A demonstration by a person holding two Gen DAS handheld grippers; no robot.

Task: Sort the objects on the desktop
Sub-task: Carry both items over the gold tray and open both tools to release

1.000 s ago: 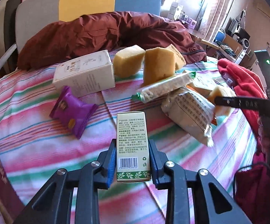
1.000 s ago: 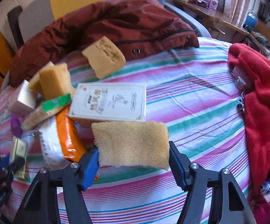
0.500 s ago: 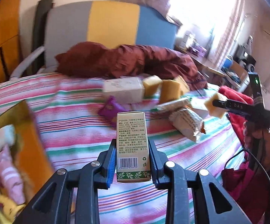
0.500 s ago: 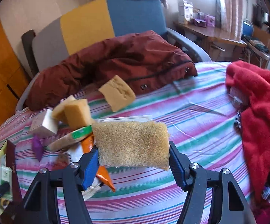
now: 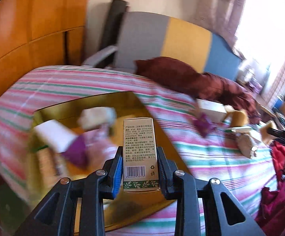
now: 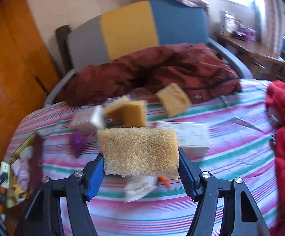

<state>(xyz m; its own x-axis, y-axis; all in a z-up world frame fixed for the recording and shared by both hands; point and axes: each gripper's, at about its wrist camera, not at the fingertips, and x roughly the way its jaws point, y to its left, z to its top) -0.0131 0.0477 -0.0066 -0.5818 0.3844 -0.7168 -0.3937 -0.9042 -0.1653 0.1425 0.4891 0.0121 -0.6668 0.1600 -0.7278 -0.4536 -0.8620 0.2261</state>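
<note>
Left wrist view: left hand-held gripper (image 5: 139,170) clenched on small printed box (image 5: 138,151), held above gold tray (image 5: 122,102). Right hand-held gripper (image 6: 140,169) grasping tan sponge (image 6: 139,153) above striped bench (image 6: 231,157).

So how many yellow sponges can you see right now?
3: one sponge clamped in the right gripper, one on the striped cloth by the small boxes, one against the maroon jacket. More may be hidden.
</note>
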